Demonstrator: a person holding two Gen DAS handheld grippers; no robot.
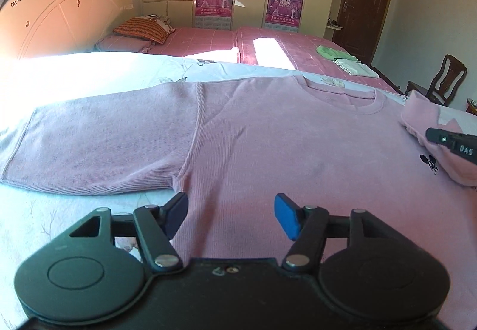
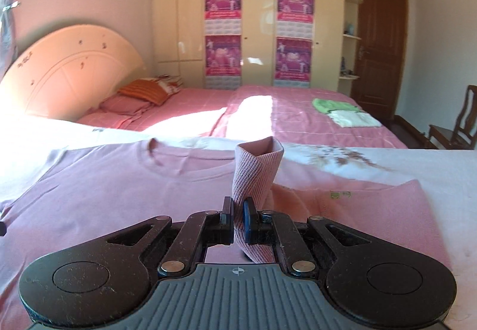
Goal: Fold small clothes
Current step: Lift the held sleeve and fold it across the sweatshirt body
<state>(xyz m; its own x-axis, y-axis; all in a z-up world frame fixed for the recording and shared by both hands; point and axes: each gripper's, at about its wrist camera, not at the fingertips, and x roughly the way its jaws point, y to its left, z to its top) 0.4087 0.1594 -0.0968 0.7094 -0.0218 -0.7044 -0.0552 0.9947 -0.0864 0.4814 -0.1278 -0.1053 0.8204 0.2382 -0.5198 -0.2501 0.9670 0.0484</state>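
Observation:
A pink ribbed long-sleeved top lies flat, front up, on a pale floral sheet. Its left sleeve is spread out to the side. My left gripper is open and empty, low over the top's lower body near the armpit. My right gripper is shut on the top's right sleeve, whose cuff stands up above the jaws, folded in over the body. In the left wrist view the right gripper shows at the far right with the lifted sleeve.
A bed with pink covers lies behind, with pillows and a headboard at the left. Folded green and white clothes sit on it at the right. A wardrobe, a door and a wooden chair stand beyond.

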